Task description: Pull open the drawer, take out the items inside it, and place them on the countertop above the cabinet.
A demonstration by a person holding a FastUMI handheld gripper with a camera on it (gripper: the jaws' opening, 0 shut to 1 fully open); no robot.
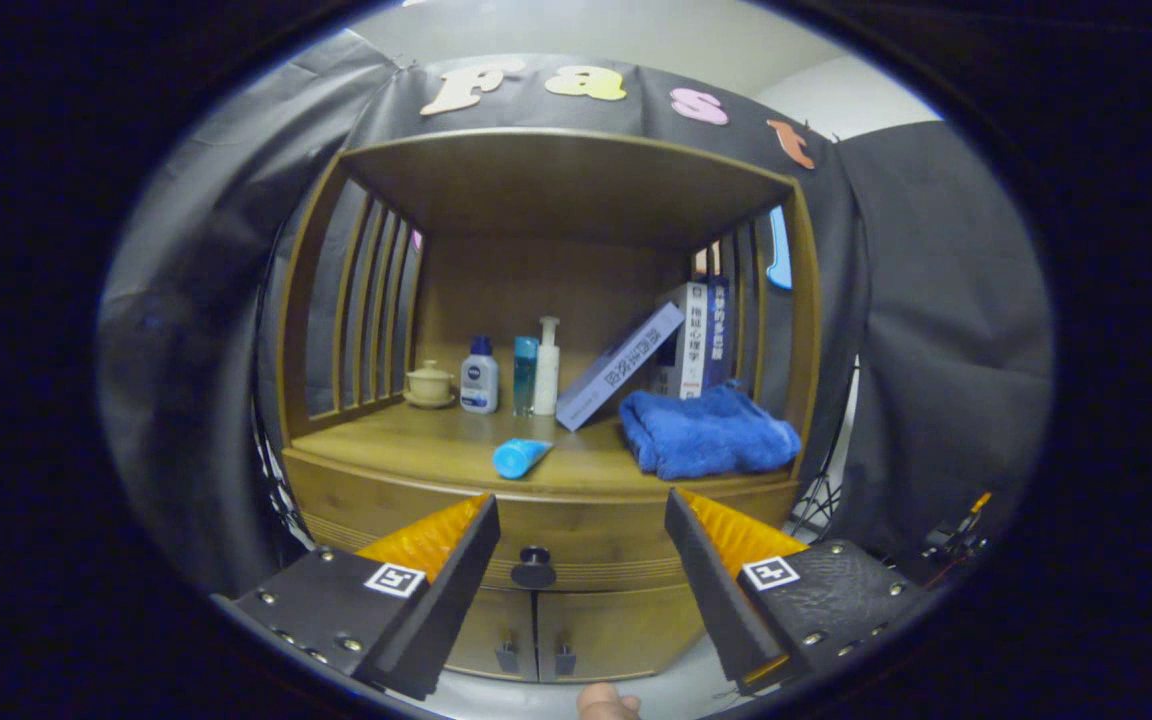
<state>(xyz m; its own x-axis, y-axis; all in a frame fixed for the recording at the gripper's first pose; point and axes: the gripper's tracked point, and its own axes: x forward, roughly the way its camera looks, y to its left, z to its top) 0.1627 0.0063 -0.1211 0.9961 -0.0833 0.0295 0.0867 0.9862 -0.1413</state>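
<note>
A wooden cabinet [546,520] is seen head-on from the gripper view, set against the booth's black cloth wall. The gripper [581,515] is held in front of the cabinet with its fingers spread wide apart and nothing gripped between them. The drawer [596,545] is seen shut, its front running across the cabinet just below the countertop [436,445], and its dark round knob [533,567] is framed in the gap between the fingers, nearer the left one and not touched by either. What lies inside the drawer cannot be told. Two small doors [536,630] with little handles are visible beneath the drawer.

On the countertop, under a wooden canopy carried on slatted sides, several things are laid out. A blue tube [520,457] is shown lying on its side near the front edge, just beyond the fingertips. A folded blue towel [706,432] is placed to the right of it. Along the back, a small lidded ceramic cup [430,384] on a saucer, a white bottle with a blue cap [479,376], a slim teal bottle [526,375] and a white pump bottle [547,366] are lined up close together. A book [621,366] is propped at a slant against upright books [698,338] behind the towel. A fingertip of the person [606,702] is glimpsed below the gripper.
</note>
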